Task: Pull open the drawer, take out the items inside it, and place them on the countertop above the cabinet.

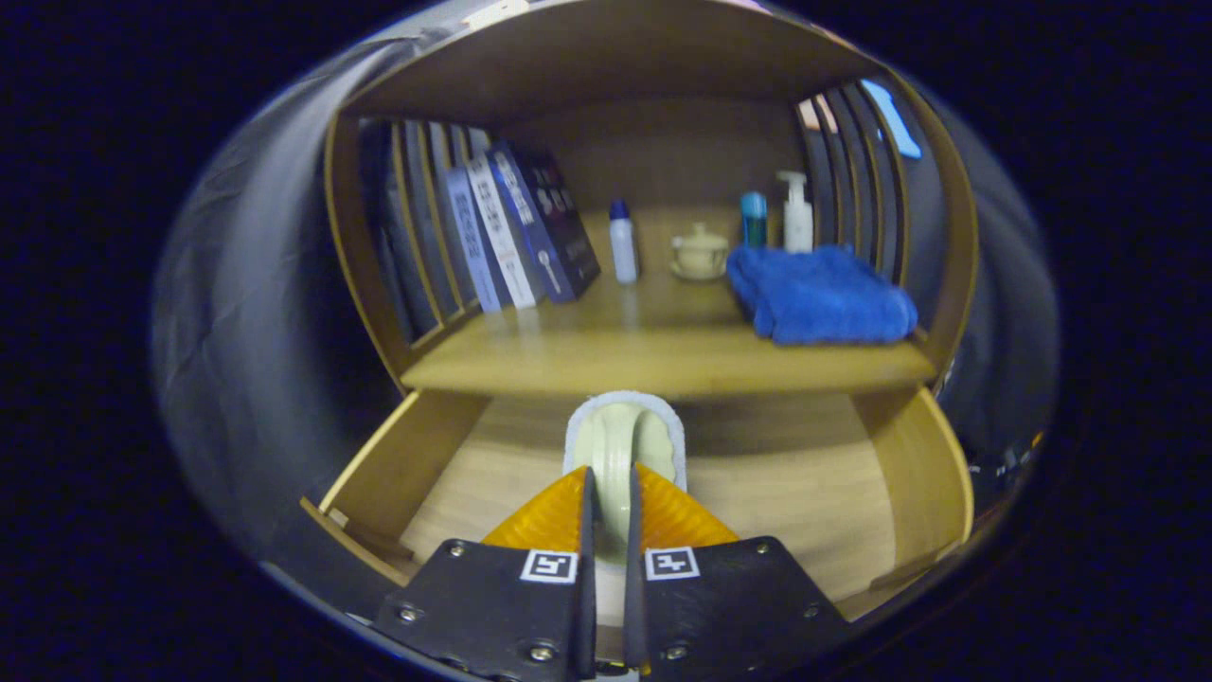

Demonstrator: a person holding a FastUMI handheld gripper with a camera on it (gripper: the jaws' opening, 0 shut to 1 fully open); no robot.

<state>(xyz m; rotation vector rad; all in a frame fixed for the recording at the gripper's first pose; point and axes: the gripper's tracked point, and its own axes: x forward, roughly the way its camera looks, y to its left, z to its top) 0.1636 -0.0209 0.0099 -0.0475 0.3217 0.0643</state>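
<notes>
Now tongs (607, 497) clamped on cup handle (614, 455)

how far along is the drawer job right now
Done: the drawer stands pulled open below the countertop. In hand: the tongs are closed on a pale green sponge-like item, held over the drawer's floor. Left: set it on the countertop, where bare wood shows in front of the books and blue towel.
</notes>
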